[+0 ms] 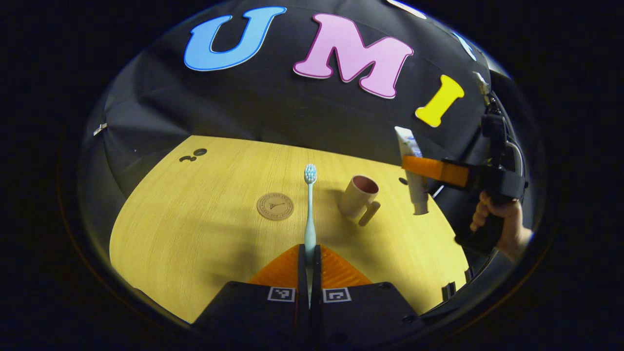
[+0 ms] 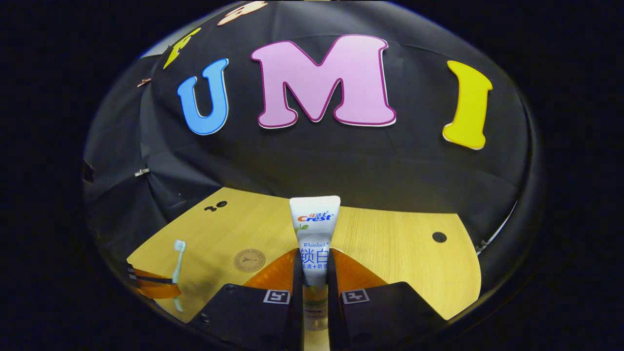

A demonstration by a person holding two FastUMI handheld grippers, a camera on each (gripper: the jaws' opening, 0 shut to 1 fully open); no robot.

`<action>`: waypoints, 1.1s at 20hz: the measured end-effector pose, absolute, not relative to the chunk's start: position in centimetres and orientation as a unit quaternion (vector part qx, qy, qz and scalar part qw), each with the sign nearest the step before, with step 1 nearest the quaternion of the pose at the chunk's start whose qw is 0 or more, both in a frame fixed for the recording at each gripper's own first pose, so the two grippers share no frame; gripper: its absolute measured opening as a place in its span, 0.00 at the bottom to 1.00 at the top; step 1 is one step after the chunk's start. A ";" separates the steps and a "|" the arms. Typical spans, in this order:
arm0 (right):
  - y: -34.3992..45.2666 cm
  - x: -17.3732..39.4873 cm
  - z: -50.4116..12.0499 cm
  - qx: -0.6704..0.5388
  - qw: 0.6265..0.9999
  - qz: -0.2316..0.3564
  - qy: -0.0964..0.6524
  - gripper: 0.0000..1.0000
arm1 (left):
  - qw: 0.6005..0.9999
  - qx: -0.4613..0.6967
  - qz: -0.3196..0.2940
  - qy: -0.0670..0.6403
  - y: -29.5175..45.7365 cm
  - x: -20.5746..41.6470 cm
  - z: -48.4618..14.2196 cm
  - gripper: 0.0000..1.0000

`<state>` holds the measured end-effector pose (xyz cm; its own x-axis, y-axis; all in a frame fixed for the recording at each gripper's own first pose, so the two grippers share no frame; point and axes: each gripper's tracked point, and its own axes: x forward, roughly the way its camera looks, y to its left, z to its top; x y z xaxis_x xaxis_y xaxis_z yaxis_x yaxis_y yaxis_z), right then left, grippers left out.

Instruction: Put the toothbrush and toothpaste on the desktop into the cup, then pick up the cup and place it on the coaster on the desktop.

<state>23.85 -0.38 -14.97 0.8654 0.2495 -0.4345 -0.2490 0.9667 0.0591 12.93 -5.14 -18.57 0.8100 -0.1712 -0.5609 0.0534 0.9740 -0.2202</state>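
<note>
Desk [image 1: 204, 253]: pale wood, bearing the cup and coaster.
Left gripper [image 1: 309, 253]: jaws closed on the toothbrush [image 1: 310, 204], held above the desk, bristles pointing far.
Right gripper [image 2: 315, 273]: jaws closed on the toothpaste [image 2: 315, 229], tube lifted off the desk.
Cup [image 1: 360, 197]: tan, empty, standing right of the toothbrush.
Coaster [image 1: 275, 206]: round, flat, bare, left of the toothbrush.

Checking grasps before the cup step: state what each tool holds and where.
Left tool: toothbrush, gripped at its handle end. Right tool: toothpaste, gripped across its lower body.
</note>
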 end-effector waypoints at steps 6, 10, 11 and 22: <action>-0.4 29.4 -16.2 -0.006 0.975 0.121 0.186 0.23 | 0.965 -0.098 -0.050 0.240 -5.8 14.9 -13.8 0.06; -0.2 32.9 -17.7 -0.003 0.981 0.118 0.157 0.23 | 0.969 -0.109 -0.048 0.217 -6.7 16.2 -12.5 0.06; -0.1 33.5 -18.2 -0.004 0.981 0.119 0.152 0.23 | 0.970 -0.114 -0.048 0.211 -7.0 16.5 -12.1 0.07; 1.0 34.9 -23.0 -0.008 0.979 0.136 0.152 0.23 | 0.972 -0.117 -0.055 0.198 -9.4 18.9 -12.5 0.06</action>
